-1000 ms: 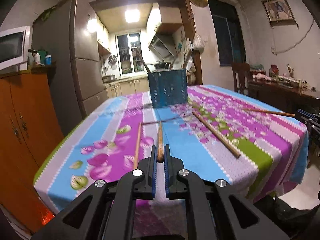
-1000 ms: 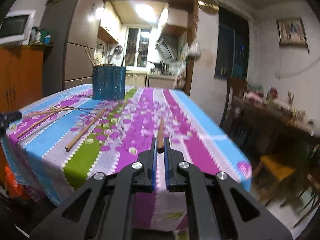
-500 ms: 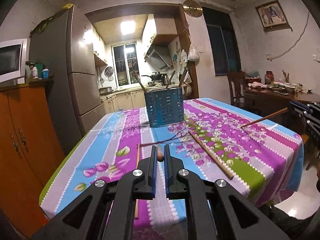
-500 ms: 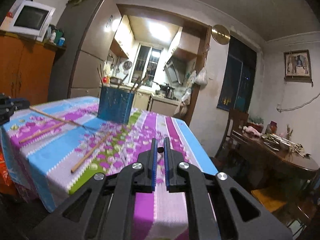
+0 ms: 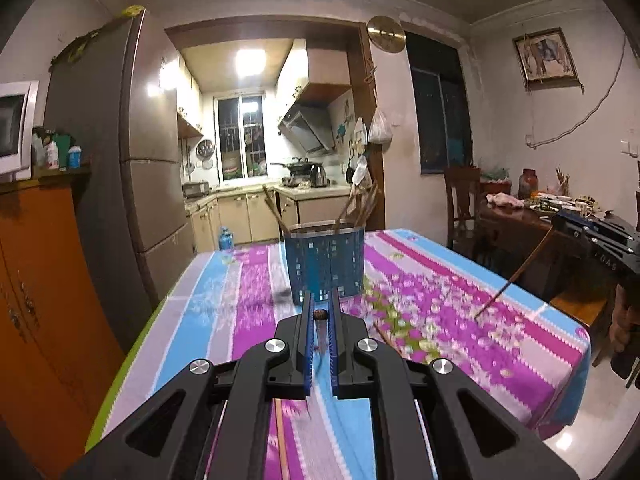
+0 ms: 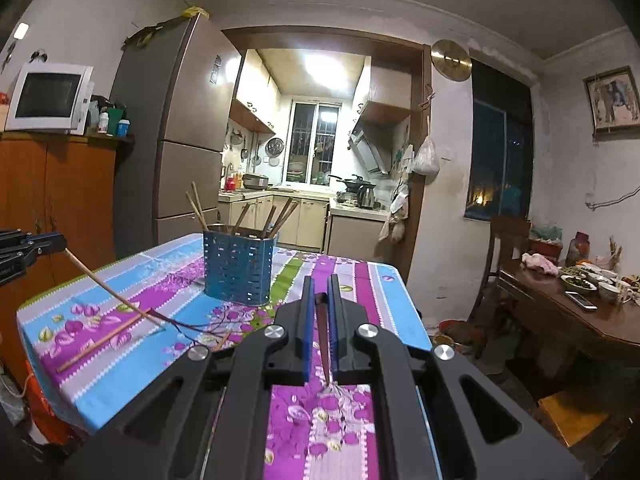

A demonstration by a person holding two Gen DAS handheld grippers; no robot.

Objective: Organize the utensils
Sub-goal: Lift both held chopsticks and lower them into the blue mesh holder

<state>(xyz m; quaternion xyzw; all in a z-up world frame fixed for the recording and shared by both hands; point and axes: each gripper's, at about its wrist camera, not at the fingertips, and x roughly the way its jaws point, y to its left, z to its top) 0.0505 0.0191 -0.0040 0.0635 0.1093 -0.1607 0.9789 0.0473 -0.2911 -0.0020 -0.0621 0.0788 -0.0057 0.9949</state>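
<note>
Two grippers hang above a long table (image 5: 460, 304) covered by a striped, flowered cloth in pink, blue, white and green.

Beyond the table stand a tall grey fridge (image 6: 180, 128) and an orange wooden cabinet (image 6: 56, 192) with a white microwave (image 6: 48, 96) on top. A lit kitchen shows through the doorway behind them.

Toward the far end of the table stands a blue perforated utensil holder (image 6: 238, 272), upright, with several chopsticks (image 6: 280, 214) leaning out of its top.

From the left wrist view, the left gripper (image 5: 320, 316) has its jaws pressed on a wooden chopstick (image 5: 320, 314), seen end-on between the blue pads. The right wrist view shows that stick slanting down from the left gripper, its lower tip at or just over the cloth.

From the right wrist view, the right gripper (image 6: 319, 300) pinches another chopstick (image 6: 323, 340) between its pads, the shaft running down below the fingers. The left wrist view shows this stick angled down over the right side of the table.

One loose chopstick (image 6: 104, 340) lies flat on the cloth near the left edge in the right wrist view.
</note>
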